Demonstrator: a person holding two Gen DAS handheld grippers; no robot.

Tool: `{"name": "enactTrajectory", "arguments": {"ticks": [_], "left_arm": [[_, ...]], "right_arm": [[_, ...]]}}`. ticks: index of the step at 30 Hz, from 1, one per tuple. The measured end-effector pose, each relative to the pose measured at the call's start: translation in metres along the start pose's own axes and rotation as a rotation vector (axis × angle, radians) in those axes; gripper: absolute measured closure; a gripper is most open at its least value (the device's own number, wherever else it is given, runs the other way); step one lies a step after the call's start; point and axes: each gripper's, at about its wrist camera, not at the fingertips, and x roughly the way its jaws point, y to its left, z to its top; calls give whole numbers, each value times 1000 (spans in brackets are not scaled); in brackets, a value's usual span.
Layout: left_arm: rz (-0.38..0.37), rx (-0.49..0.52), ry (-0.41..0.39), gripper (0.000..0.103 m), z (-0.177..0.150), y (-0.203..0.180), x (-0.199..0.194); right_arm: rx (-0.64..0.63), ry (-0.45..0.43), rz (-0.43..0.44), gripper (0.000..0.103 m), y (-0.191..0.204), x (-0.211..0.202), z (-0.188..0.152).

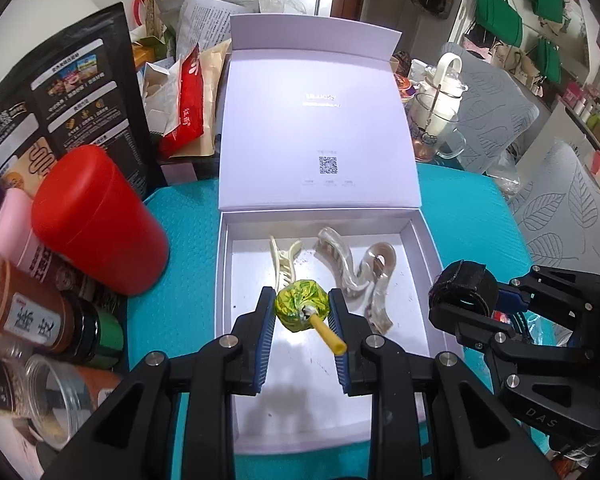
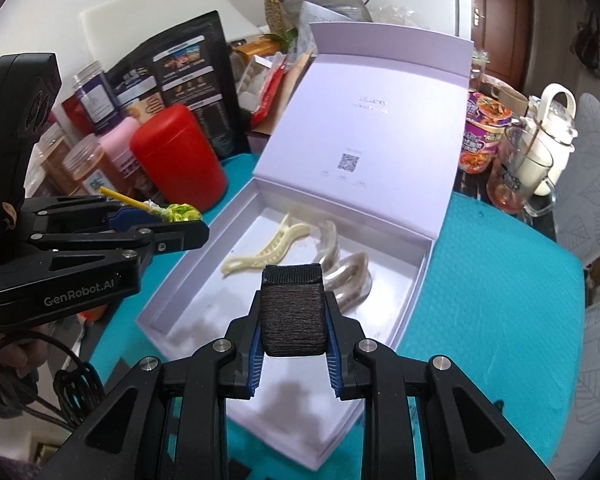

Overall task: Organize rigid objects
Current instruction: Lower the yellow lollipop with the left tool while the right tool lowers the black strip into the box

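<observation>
While the lollipop hangs above the open white box, pinched at its wrapped head by the left claw, its stick juts free. Risk: release drops it onto the cream hair clip. Right claw, closed on a black strap roll, hovers nearby; the claws may collide.

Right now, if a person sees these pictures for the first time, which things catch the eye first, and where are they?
The open white box in the middle on the teal mat stands out first, with three hair clips in it. Over it the left gripper is shut on a green-yellow lollipop, and the right gripper is shut on a black roll. A big red can stands left of the box.
</observation>
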Motion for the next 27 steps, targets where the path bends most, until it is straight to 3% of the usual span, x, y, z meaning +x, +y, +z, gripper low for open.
{"name": "enactTrajectory", "arguments": {"ticks": [13,27], "left_arm": [[-9,25,37,77,25,13,61],[-19,54,93,77,22,15,105]], "right_arm": [[22,25,-47,78,-27,57,27],[6,56,-73,78,-32,92,29]]}}
